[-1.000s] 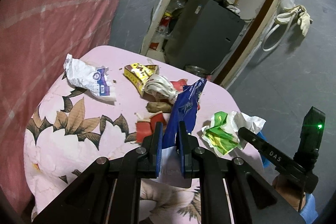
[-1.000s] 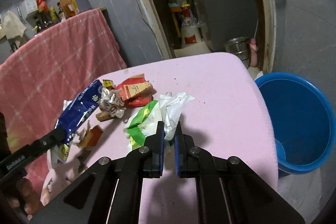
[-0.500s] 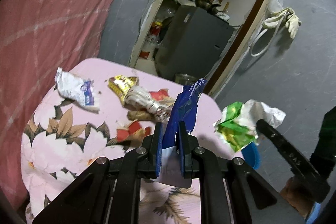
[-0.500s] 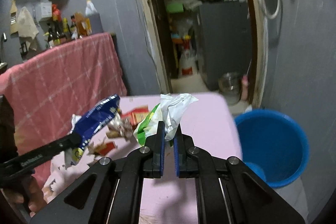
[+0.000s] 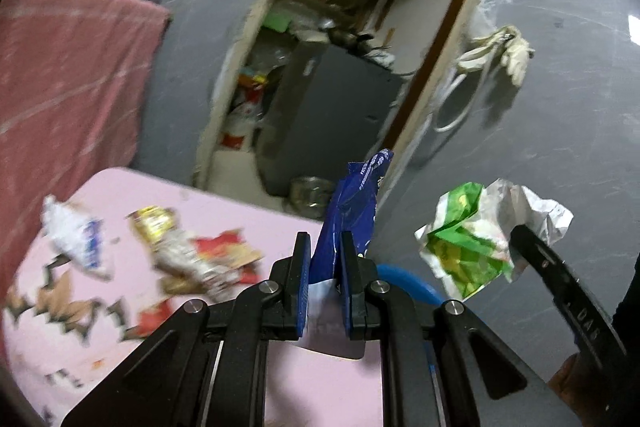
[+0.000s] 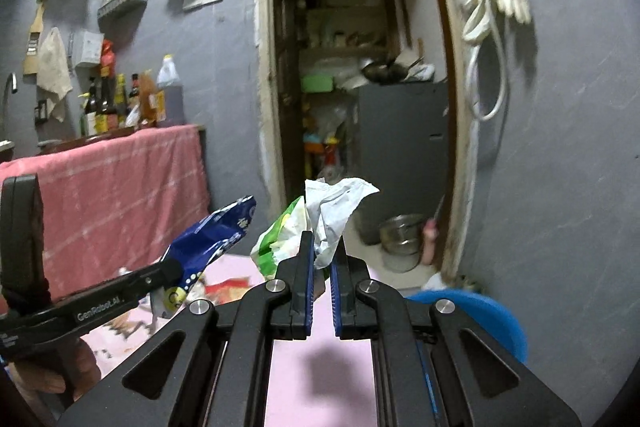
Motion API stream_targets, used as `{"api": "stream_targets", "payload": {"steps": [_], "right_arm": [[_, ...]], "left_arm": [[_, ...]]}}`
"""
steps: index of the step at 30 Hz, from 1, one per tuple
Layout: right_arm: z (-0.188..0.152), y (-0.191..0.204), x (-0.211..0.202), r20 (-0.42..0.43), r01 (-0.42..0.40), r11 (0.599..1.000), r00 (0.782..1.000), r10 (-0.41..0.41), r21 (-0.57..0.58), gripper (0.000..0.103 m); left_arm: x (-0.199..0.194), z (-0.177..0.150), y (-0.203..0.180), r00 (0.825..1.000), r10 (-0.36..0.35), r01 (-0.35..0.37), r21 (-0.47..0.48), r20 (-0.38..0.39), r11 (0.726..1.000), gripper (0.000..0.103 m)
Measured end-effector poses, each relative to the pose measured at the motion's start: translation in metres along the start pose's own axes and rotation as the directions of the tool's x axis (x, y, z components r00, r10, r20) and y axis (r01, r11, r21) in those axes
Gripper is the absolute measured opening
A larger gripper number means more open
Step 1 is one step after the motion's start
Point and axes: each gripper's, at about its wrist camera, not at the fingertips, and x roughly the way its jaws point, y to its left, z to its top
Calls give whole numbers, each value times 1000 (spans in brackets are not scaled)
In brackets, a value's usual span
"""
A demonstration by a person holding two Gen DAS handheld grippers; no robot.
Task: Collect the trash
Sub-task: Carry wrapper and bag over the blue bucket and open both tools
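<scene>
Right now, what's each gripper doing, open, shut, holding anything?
Left gripper: shut on the blue wrapper.
Right gripper: shut on the green-and-white wrapper.

Dim indoor light; motion blur on tabletop litter (image 5: 188, 259); heavy fisheye bending, dark vignette at corners.

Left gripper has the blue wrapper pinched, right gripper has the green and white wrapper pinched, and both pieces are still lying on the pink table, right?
Not quite. The left gripper does pinch the blue wrapper and the right gripper the green and white wrapper, but both pieces hang in the air above the pink table, not on it. Both wrist views show this.
</scene>
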Motion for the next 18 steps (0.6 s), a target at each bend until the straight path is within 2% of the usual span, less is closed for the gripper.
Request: {"api": "stream_targets", "payload": {"steps": [5, 10, 14, 18], "right_arm": [[3, -31, 0, 25, 96, 995, 995, -96, -6, 5], [-4, -75, 6, 12, 193, 981, 981, -193, 11, 5], [-13, -107, 12, -9, 256, 966, 967, -256, 18, 5], [-28, -135, 22, -55, 293, 955, 955, -291, 40, 5]], "left_arm": [[39, 6, -40, 997, -80, 80, 34, 3, 996, 11], [80, 5, -71, 990, -142, 142, 38, -15, 989, 11], [112, 1, -93, 985, -168, 170, 47, -44, 984, 11], [141, -12, -111, 982, -158, 165, 72, -103, 984, 11]]}}
